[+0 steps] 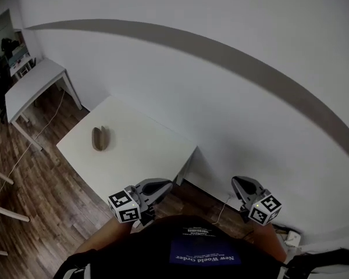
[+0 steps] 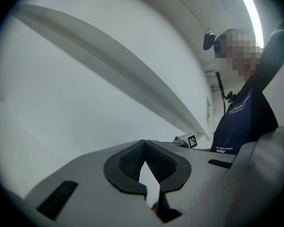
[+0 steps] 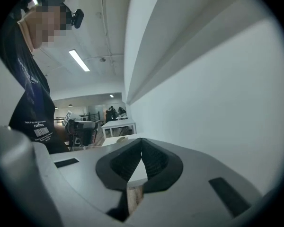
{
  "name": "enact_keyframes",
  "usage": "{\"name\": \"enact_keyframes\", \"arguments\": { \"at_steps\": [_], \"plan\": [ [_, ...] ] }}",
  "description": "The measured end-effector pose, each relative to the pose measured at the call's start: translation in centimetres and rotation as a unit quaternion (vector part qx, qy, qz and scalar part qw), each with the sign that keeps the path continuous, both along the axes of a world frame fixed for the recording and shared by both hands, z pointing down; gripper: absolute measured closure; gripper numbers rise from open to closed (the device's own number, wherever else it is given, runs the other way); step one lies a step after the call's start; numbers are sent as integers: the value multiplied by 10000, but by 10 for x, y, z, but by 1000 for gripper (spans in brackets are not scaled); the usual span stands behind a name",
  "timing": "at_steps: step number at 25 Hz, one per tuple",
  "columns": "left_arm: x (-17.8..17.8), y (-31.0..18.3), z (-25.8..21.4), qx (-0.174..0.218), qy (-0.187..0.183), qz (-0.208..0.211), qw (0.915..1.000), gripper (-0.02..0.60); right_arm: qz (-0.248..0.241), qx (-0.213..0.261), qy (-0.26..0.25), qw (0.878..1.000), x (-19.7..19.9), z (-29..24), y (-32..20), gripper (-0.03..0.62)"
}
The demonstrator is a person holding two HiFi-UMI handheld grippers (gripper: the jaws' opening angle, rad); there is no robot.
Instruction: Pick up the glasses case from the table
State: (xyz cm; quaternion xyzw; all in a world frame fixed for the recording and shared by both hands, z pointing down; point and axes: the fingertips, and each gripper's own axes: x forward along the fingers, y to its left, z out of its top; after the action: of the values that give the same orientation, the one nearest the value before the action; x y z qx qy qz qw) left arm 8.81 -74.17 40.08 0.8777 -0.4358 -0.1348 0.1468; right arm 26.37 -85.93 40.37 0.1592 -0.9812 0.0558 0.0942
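Note:
The brown glasses case [image 1: 100,138] lies shut on a small white table [image 1: 145,150], toward its far left part, with nothing else on the tabletop. My left gripper [image 1: 161,185] hovers by the table's near right corner, well short of the case. In the left gripper view its jaws [image 2: 143,144] are shut, tips touching, nothing between them. My right gripper [image 1: 240,182] hangs further right, off the table and close to the white wall. Its jaws [image 3: 142,141] are also shut and empty. A small tan shape [image 3: 120,138] on the table beyond them may be the case.
A longer white table [image 1: 32,83] stands at the far left against the same wall. Wooden floor [image 1: 41,173] surrounds both tables, with a thin cable across it and pale furniture legs [image 1: 0,179] at the left edge. The white wall [image 1: 232,97] runs close behind the small table.

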Motion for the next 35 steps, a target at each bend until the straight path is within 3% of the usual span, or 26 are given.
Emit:
{"name": "enact_keyframes", "arguments": {
  "at_steps": [5,9,13,16,24,28,35],
  "plan": [
    [-25,-22,-6,-95,-136,-974,9951,584,-1044,-41,58,9945,-51,0,-44,592],
    [-37,-48,-6,-130,-172,-1829,9829,584,-2050,139,71,9786,-93,-4,-78,592],
    [-43,-52,-1,-243,-251,-2559,9661,584,-2923,246,92,9560,-128,-4,-93,592],
    [-54,-37,7,-317,-233,-3133,9489,584,-3484,254,57,9370,-161,3,-90,592],
    [-110,7,39,-527,-15,-4169,9074,584,-4441,258,32,8956,-255,29,-59,592],
    [-153,31,45,-452,-1,-4238,9046,584,-4560,285,100,8895,-302,35,-29,592],
    [-233,67,37,-260,-16,-4036,9146,584,-4489,365,198,8926,-378,24,19,592]
  ]
}}
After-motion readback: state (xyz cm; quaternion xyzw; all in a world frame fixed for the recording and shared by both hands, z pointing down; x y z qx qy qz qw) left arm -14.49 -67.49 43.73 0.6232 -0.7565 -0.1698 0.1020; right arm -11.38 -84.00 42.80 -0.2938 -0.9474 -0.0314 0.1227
